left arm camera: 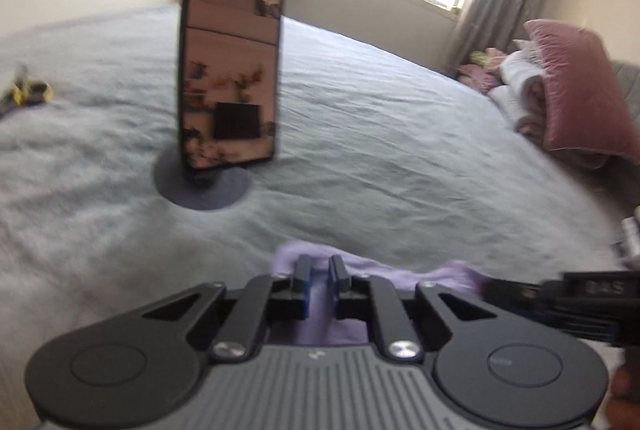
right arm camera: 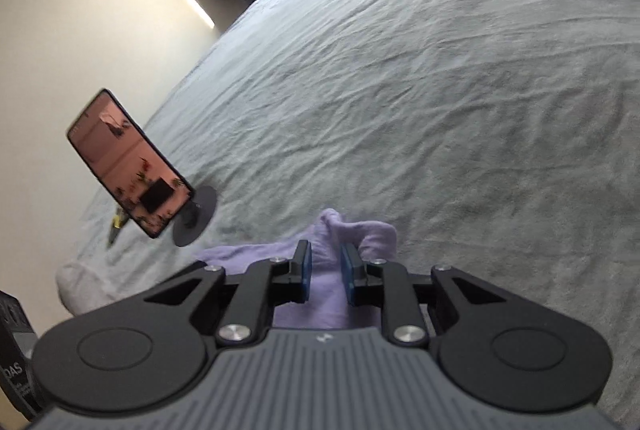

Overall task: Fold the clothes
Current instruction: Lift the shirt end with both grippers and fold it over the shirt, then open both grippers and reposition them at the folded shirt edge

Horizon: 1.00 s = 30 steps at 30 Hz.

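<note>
A lilac garment (left arm camera: 400, 272) lies bunched on the grey bedspread (left arm camera: 360, 133) right under both grippers. My left gripper (left arm camera: 320, 266) has its blue pads a narrow gap apart, and lilac fabric fills that gap. In the right wrist view the garment (right arm camera: 372, 234) rises in a ridge ahead of my right gripper (right arm camera: 326, 250). Cloth runs between its pads, which stand slightly wider apart. The body of the right gripper (left arm camera: 568, 294) shows close at the right in the left wrist view. Most of the garment is hidden beneath the grippers.
A phone (left arm camera: 234, 49) stands upright on a round dark base (left arm camera: 202, 187) in the middle of the bed, also seen as the phone (right arm camera: 128, 157) at left. Pink pillows and folded linen (left arm camera: 560, 89) pile up at the right. A small yellow-black object (left arm camera: 28, 93) lies far left.
</note>
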Each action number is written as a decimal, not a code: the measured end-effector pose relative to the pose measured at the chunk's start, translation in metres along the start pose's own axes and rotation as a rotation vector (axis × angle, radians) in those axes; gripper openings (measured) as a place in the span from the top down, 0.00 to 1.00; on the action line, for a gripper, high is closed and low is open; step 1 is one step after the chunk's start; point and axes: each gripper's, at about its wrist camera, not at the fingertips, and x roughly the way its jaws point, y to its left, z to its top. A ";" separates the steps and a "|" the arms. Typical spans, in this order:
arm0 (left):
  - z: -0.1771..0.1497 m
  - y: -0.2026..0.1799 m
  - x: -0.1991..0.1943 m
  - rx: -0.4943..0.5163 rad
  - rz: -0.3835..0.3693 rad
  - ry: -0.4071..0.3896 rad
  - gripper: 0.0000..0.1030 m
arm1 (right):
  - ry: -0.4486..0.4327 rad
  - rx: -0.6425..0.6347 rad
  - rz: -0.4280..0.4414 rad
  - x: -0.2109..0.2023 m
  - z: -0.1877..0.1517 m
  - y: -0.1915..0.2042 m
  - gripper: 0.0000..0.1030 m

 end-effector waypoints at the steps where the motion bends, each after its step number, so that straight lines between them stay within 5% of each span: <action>1: -0.003 0.000 0.004 0.042 0.061 -0.016 0.89 | -0.020 -0.017 -0.022 0.003 -0.003 -0.003 0.91; 5: -0.005 0.008 0.007 0.083 0.120 -0.029 0.88 | -0.078 -0.003 -0.019 0.005 -0.011 -0.014 0.92; 12: 0.003 0.037 -0.026 -0.090 0.065 -0.066 0.88 | -0.197 -0.066 0.007 -0.034 -0.030 0.001 0.59; 16: 0.001 0.045 -0.052 -0.118 -0.054 -0.128 0.86 | -0.259 -0.191 -0.011 -0.050 -0.057 0.021 0.59; 20: -0.006 0.036 -0.059 -0.035 -0.209 -0.111 0.77 | -0.251 -0.301 -0.012 -0.044 -0.079 0.036 0.59; 22: -0.014 0.029 -0.058 0.038 -0.218 -0.078 0.77 | -0.240 -0.338 -0.023 -0.038 -0.088 0.039 0.59; 25: -0.025 0.029 -0.052 0.096 -0.135 -0.029 0.74 | -0.256 -0.381 -0.039 -0.037 -0.100 0.036 0.59; 30: -0.023 0.066 -0.053 -0.106 -0.183 0.005 0.67 | -0.293 -0.424 -0.019 -0.053 -0.111 0.027 0.57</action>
